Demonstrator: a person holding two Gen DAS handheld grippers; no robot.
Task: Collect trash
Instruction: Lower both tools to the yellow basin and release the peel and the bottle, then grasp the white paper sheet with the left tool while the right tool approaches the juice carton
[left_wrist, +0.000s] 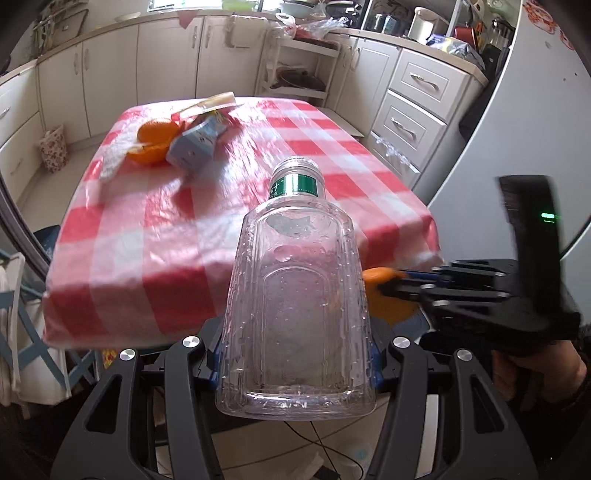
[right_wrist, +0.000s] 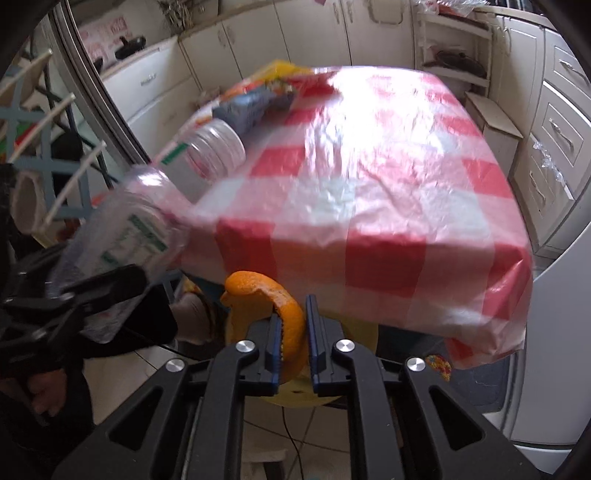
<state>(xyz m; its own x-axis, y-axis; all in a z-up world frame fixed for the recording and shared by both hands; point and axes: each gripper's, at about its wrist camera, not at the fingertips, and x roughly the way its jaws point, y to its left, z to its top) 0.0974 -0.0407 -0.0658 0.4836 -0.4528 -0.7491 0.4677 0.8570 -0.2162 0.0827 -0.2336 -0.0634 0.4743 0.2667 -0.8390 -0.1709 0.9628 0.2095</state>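
Left gripper (left_wrist: 295, 354): pads clamped on the lower body of a clear plastic bottle (left_wrist: 295, 295), neck pointing away from me, green band under a silver cap. The bottle hangs off the near edge of the table (left_wrist: 155, 236), not resting on it.

Right gripper (right_wrist: 293, 332): jaws a little apart, a curl of orange peel (right_wrist: 280, 299) standing between the blue pads. It lies against the left pad; I see a gap on the right side, so I judge it loose rather than pinched. Something yellow sits directly below the fingers; I cannot make out what it is.

Outward, on the red-and-white checked cloth: more orange peel (left_wrist: 157, 142), a crumpled blue-grey carton (left_wrist: 195, 142) just beside it, a white wrapper (left_wrist: 110, 157) to their left, all near the far corner. In the right wrist view a second clear bottle (right_wrist: 214, 146) lies on its side near the table's left edge.

Handling, my read: bottle looks empty, so light, thin-walled and springy, wet inside, ribbed faces help against slipping. Take across the flat sides, low on the body, as now. Peel is soft, limp, slightly slick; pinch across its thickness at the curl. Carton is crushable; take its flattened end.
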